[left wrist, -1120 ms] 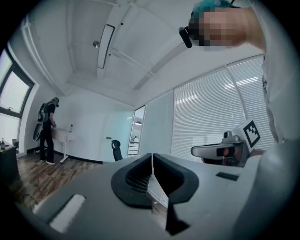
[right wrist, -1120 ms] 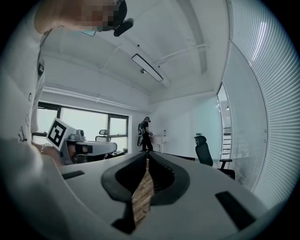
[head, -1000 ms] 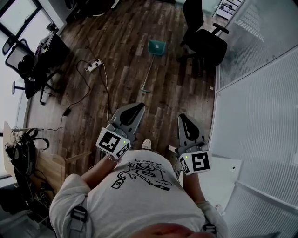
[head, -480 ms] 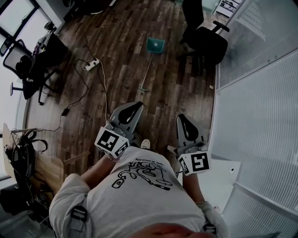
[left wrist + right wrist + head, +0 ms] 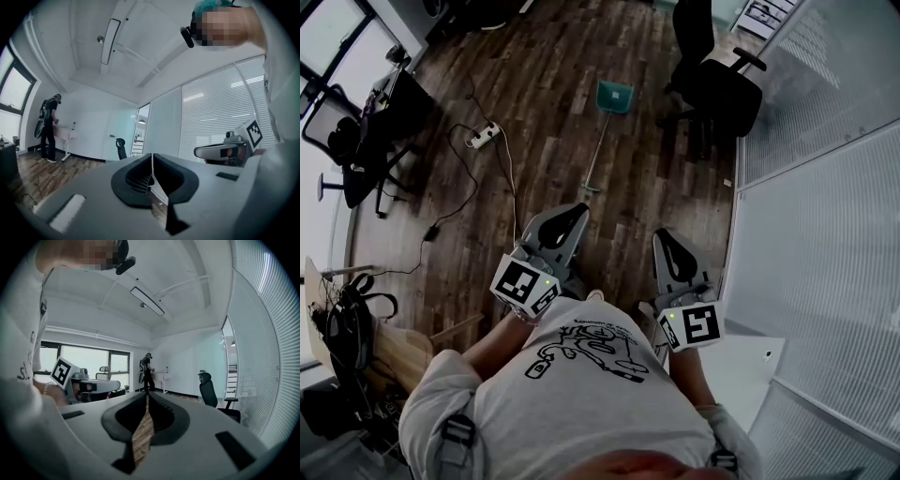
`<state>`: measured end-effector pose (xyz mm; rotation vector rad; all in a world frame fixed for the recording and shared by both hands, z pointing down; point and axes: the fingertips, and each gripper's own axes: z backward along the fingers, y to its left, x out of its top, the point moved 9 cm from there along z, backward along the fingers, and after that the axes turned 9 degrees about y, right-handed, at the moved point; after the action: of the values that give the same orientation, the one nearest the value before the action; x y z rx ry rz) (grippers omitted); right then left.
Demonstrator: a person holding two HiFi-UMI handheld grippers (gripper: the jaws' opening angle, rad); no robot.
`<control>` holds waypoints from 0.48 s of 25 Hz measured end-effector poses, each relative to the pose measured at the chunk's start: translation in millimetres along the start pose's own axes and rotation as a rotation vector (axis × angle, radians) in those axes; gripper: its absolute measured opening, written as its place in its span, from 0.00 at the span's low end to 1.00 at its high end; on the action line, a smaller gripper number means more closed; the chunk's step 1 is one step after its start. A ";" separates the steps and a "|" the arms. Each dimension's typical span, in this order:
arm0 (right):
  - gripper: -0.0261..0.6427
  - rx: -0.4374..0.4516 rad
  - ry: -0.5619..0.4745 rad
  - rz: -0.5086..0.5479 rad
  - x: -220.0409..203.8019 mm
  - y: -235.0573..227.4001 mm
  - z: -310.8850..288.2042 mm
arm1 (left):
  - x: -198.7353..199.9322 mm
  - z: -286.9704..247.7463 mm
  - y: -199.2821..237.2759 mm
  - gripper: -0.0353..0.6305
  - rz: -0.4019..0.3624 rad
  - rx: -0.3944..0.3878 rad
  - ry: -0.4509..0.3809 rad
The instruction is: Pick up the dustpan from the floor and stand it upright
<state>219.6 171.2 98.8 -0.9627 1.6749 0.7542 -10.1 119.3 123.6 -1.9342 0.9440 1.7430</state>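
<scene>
**Dustpan waits flat on the floor, both hand-held grippers shut and empty**

You stand on the wooden floor (image 5: 553,112) with the left hand-held gripper (image 5: 572,217) and the right hand-held gripper (image 5: 667,246) held out level in front of you. Each has its jaws pressed together with nothing between them. The dustpan (image 5: 615,96) lies well ahead of both. Its teal pan (image 5: 617,92) sits near the base of the black office chair (image 5: 717,80), toward the side of the floor that runs along the glass wall (image 5: 806,187). Its long thin handle (image 5: 598,150) runs back across the boards toward you.

It looks like a light tool: a plastic pan on a stiff, slender pole, with most of the weight probably at the pan end. A pole that narrow and smooth may twist or slip between the pads, so open the jaws only a little and close squarely across it. Taking hold around mid-length, or somewhat nearer the pan, should keep the pan from swinging as you tip it upright. From this far off you cannot tell whether the pan pivots on its pole, so expect it might.
</scene>
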 end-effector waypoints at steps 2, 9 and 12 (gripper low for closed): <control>0.06 0.003 0.003 0.002 5.7 -0.3 -17.5 | 2.3 -2.5 16.2 0.07 0.008 0.004 0.000; 0.06 -0.003 0.008 0.009 33.5 4.5 -80.5 | 16.6 -17.1 82.5 0.07 0.011 -0.011 0.008; 0.06 -0.015 0.010 0.011 43.5 8.7 -104.9 | 26.5 -20.4 109.3 0.07 0.014 -0.018 -0.002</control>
<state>157.0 76.8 87.4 -0.9703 1.6867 0.7707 -70.4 22.3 118.7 -1.9414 0.9462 1.7665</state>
